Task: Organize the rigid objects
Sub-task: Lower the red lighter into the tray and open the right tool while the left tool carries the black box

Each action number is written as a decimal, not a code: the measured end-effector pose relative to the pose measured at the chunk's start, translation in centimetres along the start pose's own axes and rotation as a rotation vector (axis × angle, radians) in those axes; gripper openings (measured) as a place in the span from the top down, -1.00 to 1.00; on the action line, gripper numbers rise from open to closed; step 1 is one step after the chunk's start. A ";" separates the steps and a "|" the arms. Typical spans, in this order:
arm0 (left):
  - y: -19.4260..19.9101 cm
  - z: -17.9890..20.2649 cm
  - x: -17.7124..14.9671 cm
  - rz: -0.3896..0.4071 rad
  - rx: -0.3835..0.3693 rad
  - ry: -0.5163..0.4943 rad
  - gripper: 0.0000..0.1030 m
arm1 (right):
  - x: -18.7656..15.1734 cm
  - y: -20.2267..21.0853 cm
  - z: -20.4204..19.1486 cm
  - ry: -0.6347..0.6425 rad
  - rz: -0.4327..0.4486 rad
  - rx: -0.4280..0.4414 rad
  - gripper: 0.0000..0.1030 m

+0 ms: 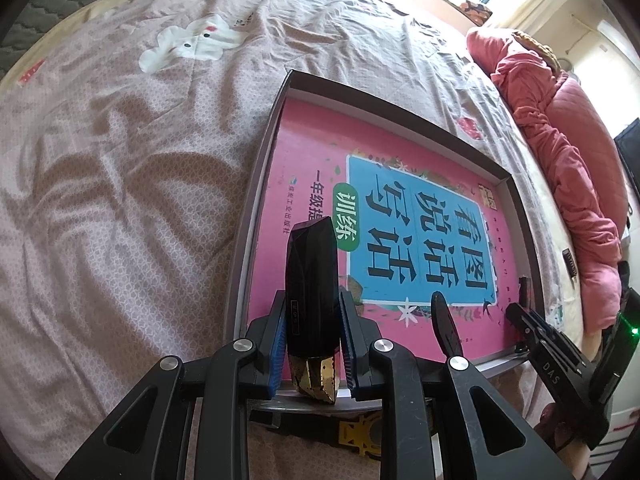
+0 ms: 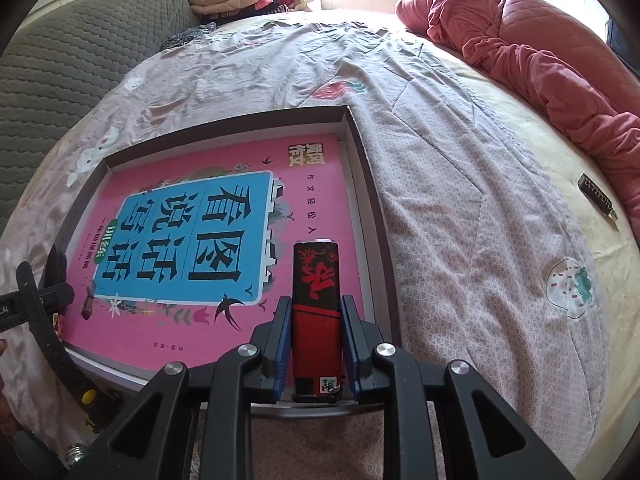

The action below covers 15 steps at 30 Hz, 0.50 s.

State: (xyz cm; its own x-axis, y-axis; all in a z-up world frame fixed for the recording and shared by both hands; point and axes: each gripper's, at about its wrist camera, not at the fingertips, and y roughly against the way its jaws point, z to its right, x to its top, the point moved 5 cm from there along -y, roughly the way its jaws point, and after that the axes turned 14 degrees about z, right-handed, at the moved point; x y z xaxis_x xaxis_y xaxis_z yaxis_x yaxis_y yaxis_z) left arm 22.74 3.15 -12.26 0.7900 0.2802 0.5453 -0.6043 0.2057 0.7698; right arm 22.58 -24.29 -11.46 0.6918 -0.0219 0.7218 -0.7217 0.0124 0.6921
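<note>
Lighters: left claw (image 1: 312, 312) grips a faceted black-and-gold one (image 1: 312, 280); right claw (image 2: 316, 324) a red-and-black one (image 2: 316, 304).

Black faceted lighter (image 1: 310, 280) with gold base: clamped, upright over pink book (image 1: 312, 148). Red-black lighter (image 2: 316, 312): clamped, upright over book's right side. Book lies flat inside shallow grey box (image 2: 372, 184).

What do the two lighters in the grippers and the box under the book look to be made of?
Black lighter: glossy faceted shell, gold base, probably plastic or lacquered metal. Red lighter: printed glossy wrap, likely plastic, with a bright metal-looking rim. Box: matte grey, thin straight walls, apparently cardboard.
</note>
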 end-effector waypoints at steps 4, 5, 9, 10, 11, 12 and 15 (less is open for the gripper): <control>-0.2 0.3 0.0 -0.003 0.017 -0.025 0.53 | -0.1 0.1 0.1 -0.016 0.002 0.013 0.54; -0.3 0.4 0.0 -0.004 0.021 -0.028 0.53 | -0.1 0.1 0.1 -0.019 0.005 0.016 0.54; -0.4 0.6 0.0 -0.008 0.035 -0.045 0.53 | -0.1 0.5 0.3 -0.034 0.012 0.026 0.53; -0.4 0.6 0.0 -0.008 0.040 -0.049 0.53 | -0.1 0.7 0.3 -0.032 0.018 0.025 0.53; -0.4 0.6 0.0 -0.008 0.044 -0.052 0.53 | -0.1 1.0 0.3 -0.032 0.024 0.028 0.52; -0.5 0.7 0.0 -0.008 0.048 -0.055 0.53 | -0.1 1.2 0.4 -0.036 0.028 0.033 0.51; -0.5 0.8 0.0 -0.013 0.066 -0.064 0.53 | -0.1 2.1 0.6 -0.048 0.048 0.045 0.49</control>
State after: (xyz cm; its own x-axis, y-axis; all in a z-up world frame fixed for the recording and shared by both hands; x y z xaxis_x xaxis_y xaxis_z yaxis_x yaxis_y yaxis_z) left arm 23.13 2.25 -12.39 0.8038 0.2173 0.5538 -0.5877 0.1461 0.7958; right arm 21.00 -24.82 -10.04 0.6552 -0.0707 0.7521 -0.7551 -0.0303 0.6550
